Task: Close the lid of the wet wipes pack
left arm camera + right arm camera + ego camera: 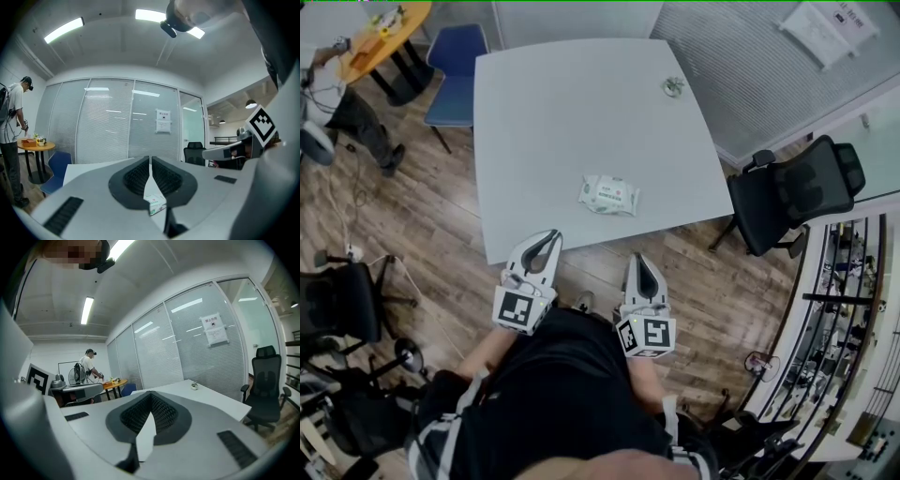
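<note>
The wet wipes pack point(608, 195) is white with green print and lies flat on the white table point(544, 103), near its front edge. At this size I cannot tell how its lid stands. My left gripper point(547, 238) is just short of the table's front edge, left of the pack, jaws shut and empty. My right gripper point(639, 262) hangs over the floor in front of the table, also shut and empty. In the left gripper view the pack point(156, 204) shows low, below the closed left gripper point(150, 160). The right gripper point(150, 395) points across the table top.
A small potted plant point(673, 86) stands at the table's far right. A black office chair point(797, 192) is to the right, a blue chair point(455, 70) to the far left. A person point(86, 366) stands by a round wooden table point(384, 33).
</note>
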`<state>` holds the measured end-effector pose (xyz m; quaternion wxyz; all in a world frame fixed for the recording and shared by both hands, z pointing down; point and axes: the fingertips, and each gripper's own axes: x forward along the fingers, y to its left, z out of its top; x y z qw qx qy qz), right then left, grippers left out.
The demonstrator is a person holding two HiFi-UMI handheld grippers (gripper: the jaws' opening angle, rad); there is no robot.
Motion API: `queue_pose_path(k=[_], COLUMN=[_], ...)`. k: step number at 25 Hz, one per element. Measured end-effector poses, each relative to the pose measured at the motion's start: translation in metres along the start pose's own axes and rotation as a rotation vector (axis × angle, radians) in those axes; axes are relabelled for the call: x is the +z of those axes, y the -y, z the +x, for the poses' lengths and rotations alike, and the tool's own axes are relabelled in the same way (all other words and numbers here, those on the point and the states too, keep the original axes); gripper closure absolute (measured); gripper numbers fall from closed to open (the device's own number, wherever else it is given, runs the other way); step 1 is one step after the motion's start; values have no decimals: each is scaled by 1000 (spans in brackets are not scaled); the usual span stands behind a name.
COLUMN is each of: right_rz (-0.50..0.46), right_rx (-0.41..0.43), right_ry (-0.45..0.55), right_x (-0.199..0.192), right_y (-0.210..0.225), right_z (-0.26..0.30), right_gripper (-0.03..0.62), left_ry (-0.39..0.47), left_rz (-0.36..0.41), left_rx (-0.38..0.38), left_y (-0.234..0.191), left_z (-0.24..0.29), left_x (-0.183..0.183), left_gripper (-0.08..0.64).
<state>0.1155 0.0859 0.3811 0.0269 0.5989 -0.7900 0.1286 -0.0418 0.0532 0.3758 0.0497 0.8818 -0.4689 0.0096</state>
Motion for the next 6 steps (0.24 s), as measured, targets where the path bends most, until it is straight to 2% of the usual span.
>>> queue_pose_path(k=[6], right_rz=[-2], right_rx=[-3], right_ry=[-3], right_x=[0], right_y=[-3], right_z=[7], right_gripper=[572], left_ry=[-3], left_rz=[6], left_rx=[2], left_y=[-9], left_z=[2], left_x=[-2], left_gripper=[523])
